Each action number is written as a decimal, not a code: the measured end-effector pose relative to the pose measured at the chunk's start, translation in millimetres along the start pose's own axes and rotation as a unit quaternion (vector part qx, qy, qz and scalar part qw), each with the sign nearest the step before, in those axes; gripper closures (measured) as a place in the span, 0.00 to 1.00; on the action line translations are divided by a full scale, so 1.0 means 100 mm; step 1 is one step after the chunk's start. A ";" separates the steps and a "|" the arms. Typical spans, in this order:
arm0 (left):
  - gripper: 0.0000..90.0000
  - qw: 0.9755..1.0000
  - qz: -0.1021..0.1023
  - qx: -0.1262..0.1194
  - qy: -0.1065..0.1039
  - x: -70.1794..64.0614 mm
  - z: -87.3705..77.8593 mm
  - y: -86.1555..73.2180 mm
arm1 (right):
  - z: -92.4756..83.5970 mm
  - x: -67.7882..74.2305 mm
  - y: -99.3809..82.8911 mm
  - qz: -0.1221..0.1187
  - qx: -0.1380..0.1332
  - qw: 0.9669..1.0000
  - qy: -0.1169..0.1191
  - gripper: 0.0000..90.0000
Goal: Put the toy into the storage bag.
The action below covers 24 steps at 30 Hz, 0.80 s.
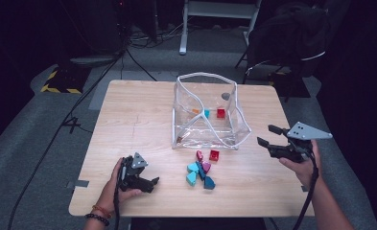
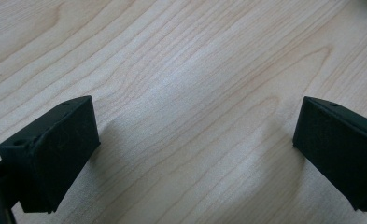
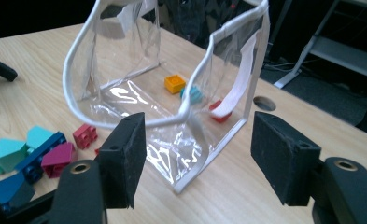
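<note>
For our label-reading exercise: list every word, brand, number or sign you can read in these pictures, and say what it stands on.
None can be read: no words, numbers or brands show on the clear bag, the building blocks, the table, the left gripper or the right gripper.
The yellow-and-black hazard stripes on the floor are a pattern only, with no text.

Overhead light is falling brightly on the pale wooden counter point(image 1: 143, 124) while the surrounding room is lying in near darkness. Glare is streaking the clear plastic pouch with white piping point(image 3: 139, 100). In the left gripper view, soft shadows are spreading under the black foam-padded fingers point(image 2: 55, 154), whose near edges are blurring. The high view is looking soft and slightly grainy.
</note>
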<state>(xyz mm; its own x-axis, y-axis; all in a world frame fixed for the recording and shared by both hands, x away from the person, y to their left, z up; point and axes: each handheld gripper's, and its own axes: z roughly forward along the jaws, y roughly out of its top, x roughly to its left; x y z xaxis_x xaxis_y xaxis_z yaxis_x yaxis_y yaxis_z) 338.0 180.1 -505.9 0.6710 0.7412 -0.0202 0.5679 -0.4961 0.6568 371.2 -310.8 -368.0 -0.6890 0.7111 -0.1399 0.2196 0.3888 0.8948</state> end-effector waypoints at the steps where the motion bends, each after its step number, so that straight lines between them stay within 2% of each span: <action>1: 0.01 1.000 0.000 0.000 0.000 0.00 0.00 0.00 | 0.01 0.01 -0.03 0.000 0.002 1.000 0.002 0.41; 4: 0.01 1.000 0.000 0.000 0.000 0.00 0.00 0.00 | 0.05 0.05 -0.12 -0.007 0.012 1.000 0.003 0.39; 8: 0.01 1.000 0.000 0.000 0.000 0.00 0.00 0.00 | 0.14 0.13 -0.23 -0.009 0.024 1.000 0.015 0.39; 12: 0.01 1.000 -0.001 0.000 0.001 0.00 0.00 0.00 | 0.21 0.24 -0.32 -0.012 0.037 0.999 0.024 0.38; 17: 0.01 1.000 0.000 0.000 0.000 0.00 0.00 0.00 | 0.29 0.39 -0.46 -0.014 0.043 0.998 0.046 0.39; 24: 0.01 1.000 0.000 0.000 0.001 0.00 0.00 0.00 | 0.47 0.60 -0.59 -0.026 0.066 0.995 0.076 0.38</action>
<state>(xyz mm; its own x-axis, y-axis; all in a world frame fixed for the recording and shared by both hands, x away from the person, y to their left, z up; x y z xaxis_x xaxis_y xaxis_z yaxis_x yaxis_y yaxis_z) 337.9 180.1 -505.9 0.6700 0.7421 -0.0199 0.5685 -0.4956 0.6566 349.8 -263.6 -448.8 -0.7959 0.5953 -0.1099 0.2628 0.5034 0.8231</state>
